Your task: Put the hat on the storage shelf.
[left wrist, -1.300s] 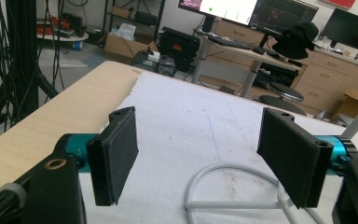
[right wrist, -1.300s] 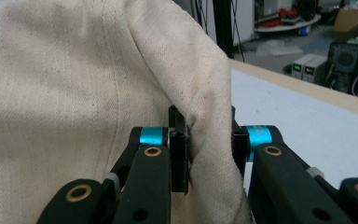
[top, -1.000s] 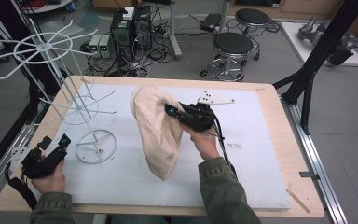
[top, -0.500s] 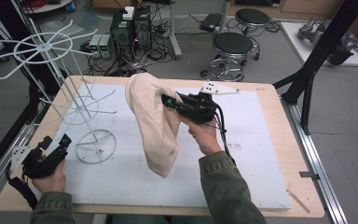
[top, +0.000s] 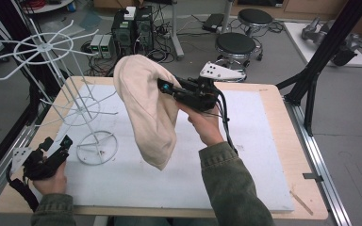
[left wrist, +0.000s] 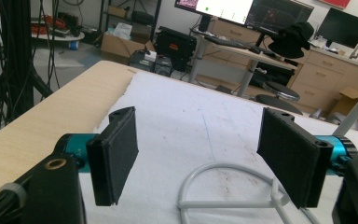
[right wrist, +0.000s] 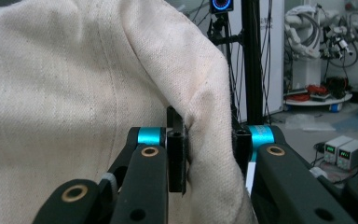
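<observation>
My right gripper [top: 162, 87] pinches a fold of the cream canvas cloth bag [top: 146, 110], hanging lengthwise above the bench — white wire rack [top: 56, 94] lies left; left gripper [top: 56, 145] rests spread, nearer it.

High cam sits above my side, looking forward and down over the whole table [top: 264, 188]. My left gripper cam skims low across it, sharing the wire stand's base ring [left wrist: 223, 186]. Right gripper cam's jammed up against the cloth [right wrist: 74, 93].
</observation>
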Demonstrator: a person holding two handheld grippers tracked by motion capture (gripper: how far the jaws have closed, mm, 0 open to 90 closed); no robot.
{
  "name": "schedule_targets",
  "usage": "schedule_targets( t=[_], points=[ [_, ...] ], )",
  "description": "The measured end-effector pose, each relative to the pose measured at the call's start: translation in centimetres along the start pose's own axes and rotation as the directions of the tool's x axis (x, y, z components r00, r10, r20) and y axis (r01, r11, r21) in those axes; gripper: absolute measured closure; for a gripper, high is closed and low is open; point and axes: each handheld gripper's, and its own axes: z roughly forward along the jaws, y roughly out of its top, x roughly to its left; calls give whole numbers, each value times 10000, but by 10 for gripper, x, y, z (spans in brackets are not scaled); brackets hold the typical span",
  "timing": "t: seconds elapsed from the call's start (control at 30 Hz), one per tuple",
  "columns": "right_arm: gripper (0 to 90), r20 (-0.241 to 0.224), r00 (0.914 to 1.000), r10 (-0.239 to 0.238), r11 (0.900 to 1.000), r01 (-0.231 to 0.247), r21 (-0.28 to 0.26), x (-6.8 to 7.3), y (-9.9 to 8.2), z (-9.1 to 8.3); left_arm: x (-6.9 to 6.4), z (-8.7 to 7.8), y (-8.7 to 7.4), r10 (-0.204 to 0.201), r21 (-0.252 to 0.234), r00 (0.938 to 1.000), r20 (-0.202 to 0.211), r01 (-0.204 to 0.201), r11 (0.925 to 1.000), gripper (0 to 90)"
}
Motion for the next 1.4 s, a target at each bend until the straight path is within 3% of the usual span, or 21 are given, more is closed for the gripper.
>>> schedule_targets(
  t=[0.37,0.7,1.0,1.13,1.4],
  points=[
    [747,-320,9971,-687,9976,687,-1,19,35,14,-1,1,0,18,33,10000,62,-18,10000,285],
    [746,-347,9945,-987,9951,989,44,28,61,31,-2,0,0,-36,73,9999,145,35,10000,285],
    [746,-102,9895,-1439,9895,1440,150,38,95,48,-1,-1,0,-77,18,9997,221,77,10000,285],
    [746,-14,9856,-1690,9848,1690,394,42,113,64,-2,-1,0,-60,12,9997,228,60,10000,285],
    [745,-287,9836,-1778,9834,1787,324,49,122,82,0,0,0,-154,11,9997,204,154,9999,285]
  ],
)
